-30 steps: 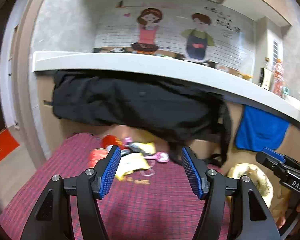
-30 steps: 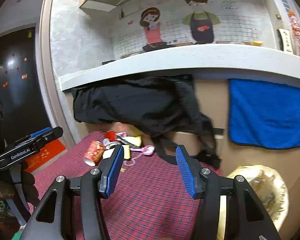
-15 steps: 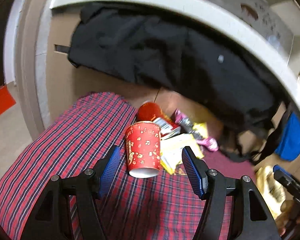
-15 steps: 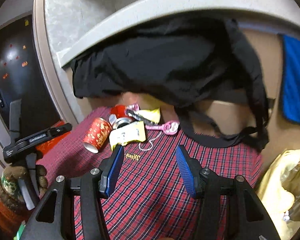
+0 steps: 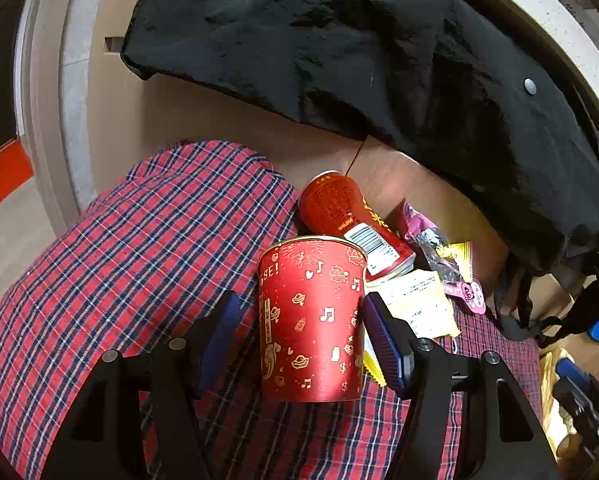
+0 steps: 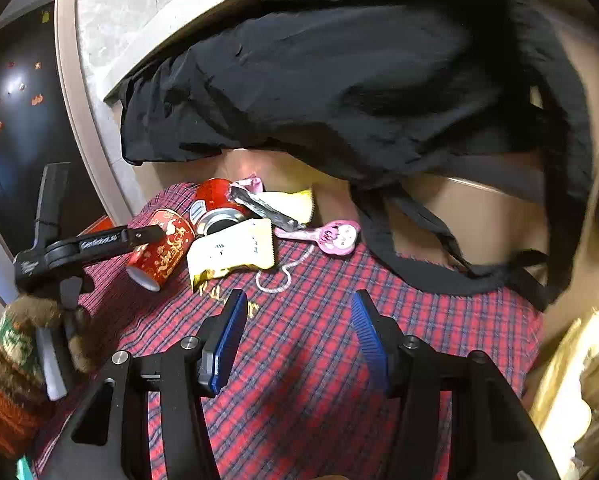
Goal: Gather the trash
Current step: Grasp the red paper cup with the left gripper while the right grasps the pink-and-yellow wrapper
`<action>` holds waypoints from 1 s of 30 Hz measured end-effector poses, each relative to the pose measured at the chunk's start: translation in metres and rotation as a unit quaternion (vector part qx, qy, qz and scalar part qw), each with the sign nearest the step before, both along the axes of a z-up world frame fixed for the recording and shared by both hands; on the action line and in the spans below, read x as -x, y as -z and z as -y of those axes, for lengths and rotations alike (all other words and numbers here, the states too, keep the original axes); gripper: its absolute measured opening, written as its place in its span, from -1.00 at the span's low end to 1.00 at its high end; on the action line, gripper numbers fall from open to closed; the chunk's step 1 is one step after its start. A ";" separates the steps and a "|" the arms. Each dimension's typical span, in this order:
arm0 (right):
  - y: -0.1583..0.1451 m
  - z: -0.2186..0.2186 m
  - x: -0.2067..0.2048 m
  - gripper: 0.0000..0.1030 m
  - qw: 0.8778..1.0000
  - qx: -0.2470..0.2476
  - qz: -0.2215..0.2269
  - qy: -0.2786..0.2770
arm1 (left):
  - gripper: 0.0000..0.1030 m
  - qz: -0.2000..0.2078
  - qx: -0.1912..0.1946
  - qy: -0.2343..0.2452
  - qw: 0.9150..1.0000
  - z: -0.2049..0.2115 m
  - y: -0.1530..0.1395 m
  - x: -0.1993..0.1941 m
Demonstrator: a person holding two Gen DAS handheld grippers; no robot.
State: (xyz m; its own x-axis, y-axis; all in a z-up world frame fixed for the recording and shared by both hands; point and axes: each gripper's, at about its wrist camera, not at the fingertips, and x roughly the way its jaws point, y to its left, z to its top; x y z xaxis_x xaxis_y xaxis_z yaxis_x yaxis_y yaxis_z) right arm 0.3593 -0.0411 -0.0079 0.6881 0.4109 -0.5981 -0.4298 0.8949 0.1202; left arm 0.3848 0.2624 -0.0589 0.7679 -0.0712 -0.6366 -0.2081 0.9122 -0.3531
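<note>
Both grippers have dropped toward the plaid cloth (image 5: pixel 147 248). Left gripper (image 5: pixel 299 340) is closing around the red paper cup (image 5: pixel 311 320) lying near the cloth's far edge, pads not yet pressing. Light, crushable: grip mid-body gently. Right gripper (image 6: pixel 297 336) hangs open, empty.

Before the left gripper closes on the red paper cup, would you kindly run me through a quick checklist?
1. Red paper cup lies between the fingers of the left gripper: ok.
2. Jaws closing, pads not yet pressing the cup: ok.
3. Red drink can touches the cup's far end and may roll: not ok.
4. Yellow wrapper sits right beside the right-hand finger and might be pinched: not ok.
5. Right gripper open, nothing between its fingers: ok.
6. Cup empty: cannot tell.
</note>
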 end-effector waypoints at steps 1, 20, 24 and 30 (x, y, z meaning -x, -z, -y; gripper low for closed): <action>0.000 -0.007 -0.004 0.00 1.000 0.002 -0.001 -0.004 | -0.05 0.004 0.002 0.000 1.000 -0.001 -0.002 0.003; 0.031 -0.163 -0.100 -0.24 0.970 0.228 0.082 -0.014 | -0.64 0.045 -0.006 -0.001 0.999 -0.023 -0.019 0.046; 0.037 -0.160 -0.114 -0.55 0.971 0.231 0.069 -0.001 | -0.63 0.045 -0.002 -0.001 0.999 -0.024 -0.017 0.046; 0.023 -0.141 -0.103 -0.90 0.981 0.184 0.061 -0.019 | -0.23 0.050 0.029 0.018 0.998 -0.021 -0.010 0.042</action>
State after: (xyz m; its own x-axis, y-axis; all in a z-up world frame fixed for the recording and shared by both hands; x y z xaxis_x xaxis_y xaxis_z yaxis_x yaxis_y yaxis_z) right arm 0.4628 0.0995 -0.0311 0.7518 0.2092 -0.6254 -0.4554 0.8506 -0.2629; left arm 0.3427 0.2831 -0.0485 0.8236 -0.1345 -0.5509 -0.1363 0.8960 -0.4226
